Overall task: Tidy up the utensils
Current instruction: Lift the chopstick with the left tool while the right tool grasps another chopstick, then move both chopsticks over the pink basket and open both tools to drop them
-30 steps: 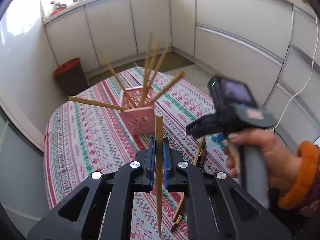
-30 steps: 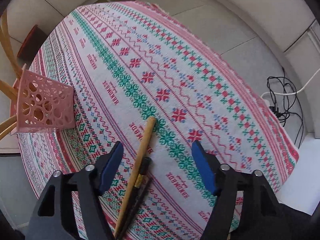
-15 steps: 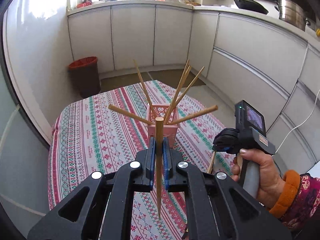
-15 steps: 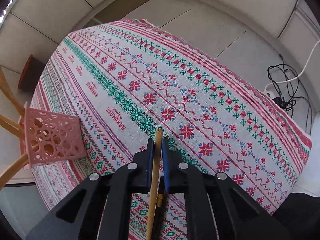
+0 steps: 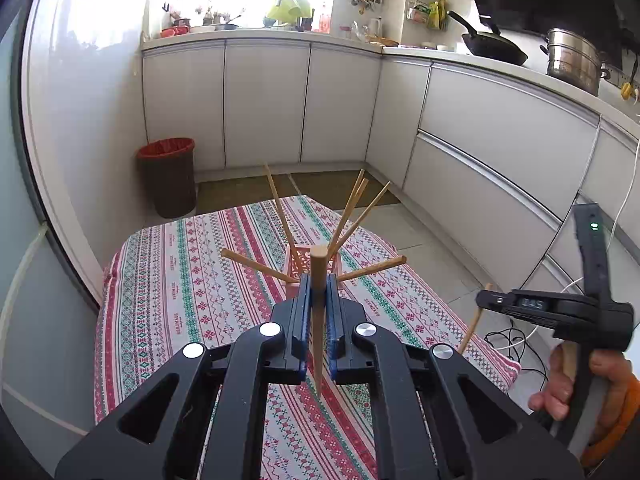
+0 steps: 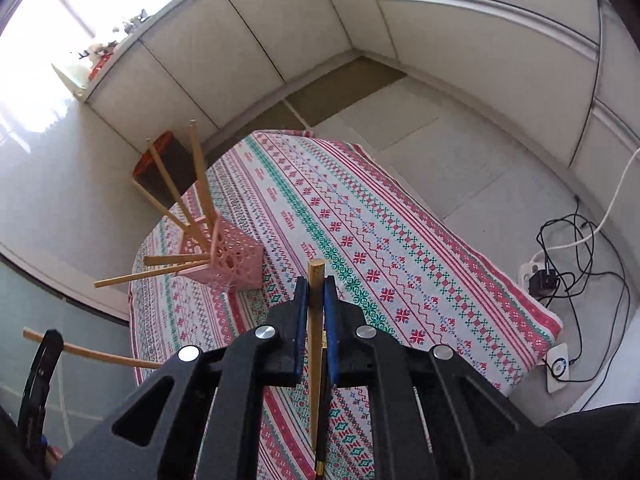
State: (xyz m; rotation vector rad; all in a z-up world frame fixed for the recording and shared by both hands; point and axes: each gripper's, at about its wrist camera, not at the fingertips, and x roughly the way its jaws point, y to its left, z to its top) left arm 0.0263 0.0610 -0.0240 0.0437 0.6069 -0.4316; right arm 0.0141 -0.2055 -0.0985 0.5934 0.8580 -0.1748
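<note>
Left gripper (image 5: 319,300) is clamped on a chopstick (image 5: 318,320); right gripper (image 6: 316,304) is clamped on another chopstick (image 6: 315,340). Pink holder (image 5: 298,264) is seen at 12 o'clock from the left gripper, nearer; at 10 o'clock from the right.

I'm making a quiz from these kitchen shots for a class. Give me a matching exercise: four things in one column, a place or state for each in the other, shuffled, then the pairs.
Things:
1. left gripper
2. pink holder
3. bin
4. wok

Places or states:
A. on the floor by the cabinets
B. on the counter
C. shut on a chopstick
D. on the tablecloth, holding chopsticks

Pairs: 1-C, 2-D, 3-A, 4-B
</note>
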